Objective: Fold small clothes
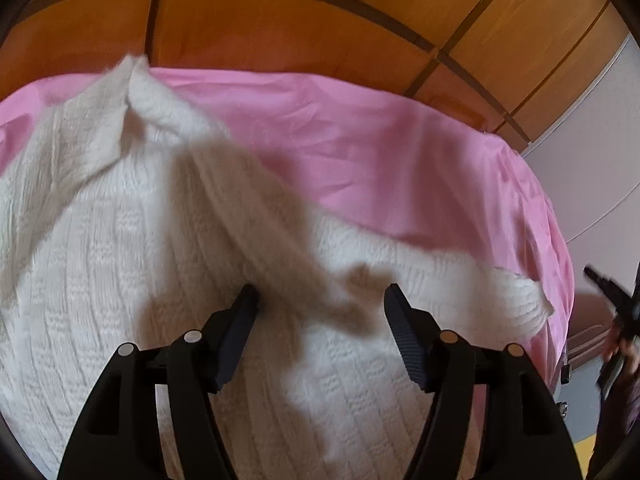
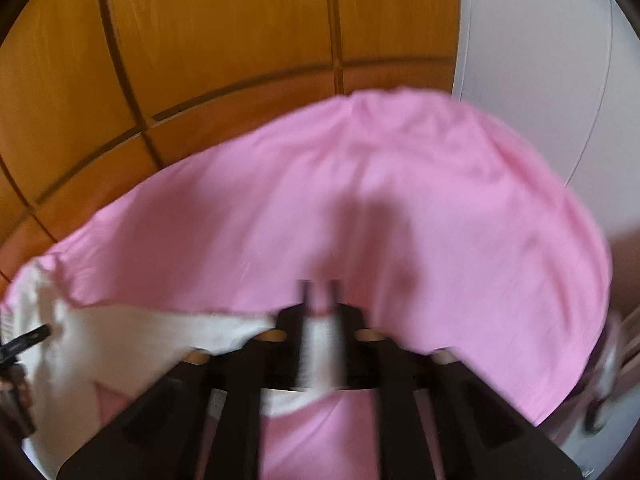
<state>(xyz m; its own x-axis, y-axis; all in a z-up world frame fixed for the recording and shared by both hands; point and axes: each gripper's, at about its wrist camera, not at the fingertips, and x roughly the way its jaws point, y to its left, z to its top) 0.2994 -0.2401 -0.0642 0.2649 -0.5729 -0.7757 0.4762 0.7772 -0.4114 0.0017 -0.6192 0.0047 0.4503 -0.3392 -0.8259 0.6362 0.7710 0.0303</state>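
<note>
Over a bed spread with one pink sheet [image 1: 380, 148], a single white knitted sweater [image 1: 100, 248] lies across the near and left part of the bedding. One sleeve [image 1: 516, 292] stretches out toward the right edge of the bed, ending close to that edge. A fold of the knit, blurred, crosses the body of the garment diagonally.

No basket, box or other container appears in either view; the sweater rests straight on the sheet.

Left tongs [image 1: 322, 300] hang above the sweater's body with the two black fingers spread wide apart, nothing clamped between them.

Right tongs [image 2: 320, 292] appear very blurred in their own camera. The fingers stand close together with a narrow gap, and white knit shows behind them, but whether they pinch anything cannot be told. The same tongs [image 1: 612, 292] show at the right edge of the left camera's view, off the right side of the bed.

Behind the bed stands a wooden panelled wall [image 1: 300, 20], with a white wall [image 2: 540, 60] to the right.

Count: one sweater, one sheet, two tongs.
</note>
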